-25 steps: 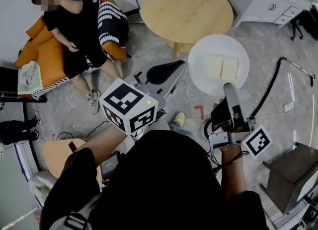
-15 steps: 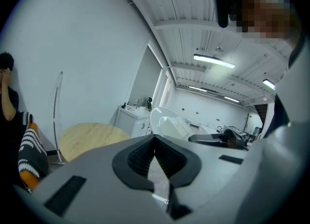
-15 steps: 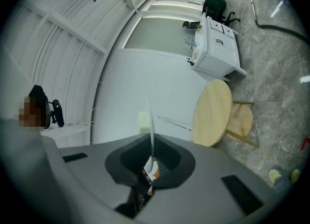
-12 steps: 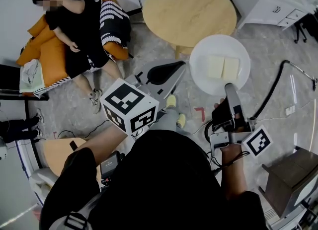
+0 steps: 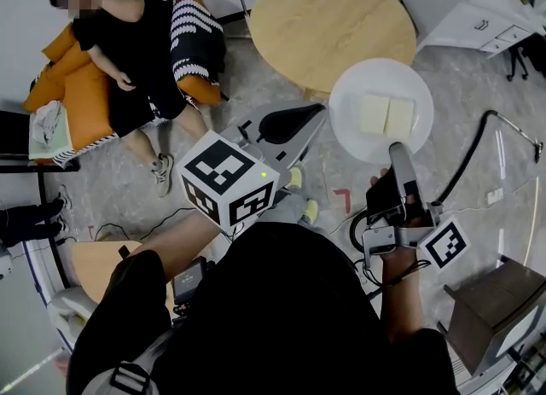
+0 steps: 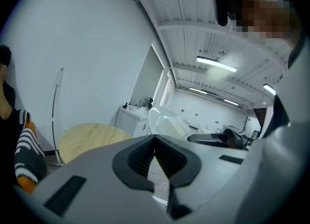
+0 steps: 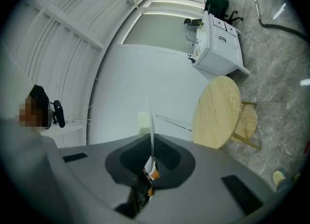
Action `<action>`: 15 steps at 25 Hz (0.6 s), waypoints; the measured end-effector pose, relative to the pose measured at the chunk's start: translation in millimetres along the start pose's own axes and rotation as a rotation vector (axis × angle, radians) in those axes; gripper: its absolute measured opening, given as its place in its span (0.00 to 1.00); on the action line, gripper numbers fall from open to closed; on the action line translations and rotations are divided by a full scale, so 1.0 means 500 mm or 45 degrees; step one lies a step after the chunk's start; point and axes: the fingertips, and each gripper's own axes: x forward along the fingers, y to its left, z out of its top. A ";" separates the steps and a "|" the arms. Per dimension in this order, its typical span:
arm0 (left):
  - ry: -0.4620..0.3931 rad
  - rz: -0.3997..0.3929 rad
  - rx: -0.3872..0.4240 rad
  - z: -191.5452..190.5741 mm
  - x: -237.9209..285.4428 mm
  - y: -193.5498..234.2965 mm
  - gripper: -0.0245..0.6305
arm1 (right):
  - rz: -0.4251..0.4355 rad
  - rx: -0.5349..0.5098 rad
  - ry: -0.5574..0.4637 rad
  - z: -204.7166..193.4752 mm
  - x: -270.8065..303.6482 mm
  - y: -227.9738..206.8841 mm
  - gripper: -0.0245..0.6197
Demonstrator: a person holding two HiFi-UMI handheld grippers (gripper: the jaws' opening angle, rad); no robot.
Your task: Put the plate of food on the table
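A white plate [image 5: 381,86] with two pale slices of food [image 5: 386,115] hangs level above the floor. My right gripper [image 5: 397,149] is shut on its near rim. In the right gripper view the plate [image 7: 149,121] shows edge-on between the jaws, with a slice [image 7: 144,120] beside it. The round wooden table [image 5: 331,22] stands just beyond the plate and appears again as the table [image 7: 217,113] ahead. My left gripper [image 5: 317,110] points toward the table, shut and holding nothing; the left gripper [image 6: 155,138] sees the plate [image 6: 167,123] ahead.
A person [image 5: 128,43] lies on an orange seat [image 5: 72,99] at the far left. A white drawer cabinet [image 5: 465,1] stands at the back right. A dark hose [image 5: 465,154] curls over the floor near a dark stand [image 5: 499,299]. Red tape [image 5: 344,193] marks the floor.
The plate and the right gripper have drifted slightly right, still gripped. A yellow shoe has stepped forward under the left gripper, and the table sits a little further right in the view.
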 end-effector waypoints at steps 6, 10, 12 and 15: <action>-0.035 0.022 -0.046 0.024 0.002 0.115 0.05 | -0.028 -0.030 0.032 -0.006 0.099 -0.010 0.07; -0.059 0.044 -0.060 0.041 -0.005 0.173 0.05 | -0.039 -0.044 0.052 -0.011 0.161 -0.006 0.07; -0.070 0.056 -0.086 0.058 0.002 0.226 0.05 | -0.052 -0.050 0.065 -0.006 0.216 -0.010 0.07; -0.088 0.062 -0.104 0.073 0.003 0.269 0.05 | -0.060 -0.078 0.090 -0.007 0.265 -0.010 0.07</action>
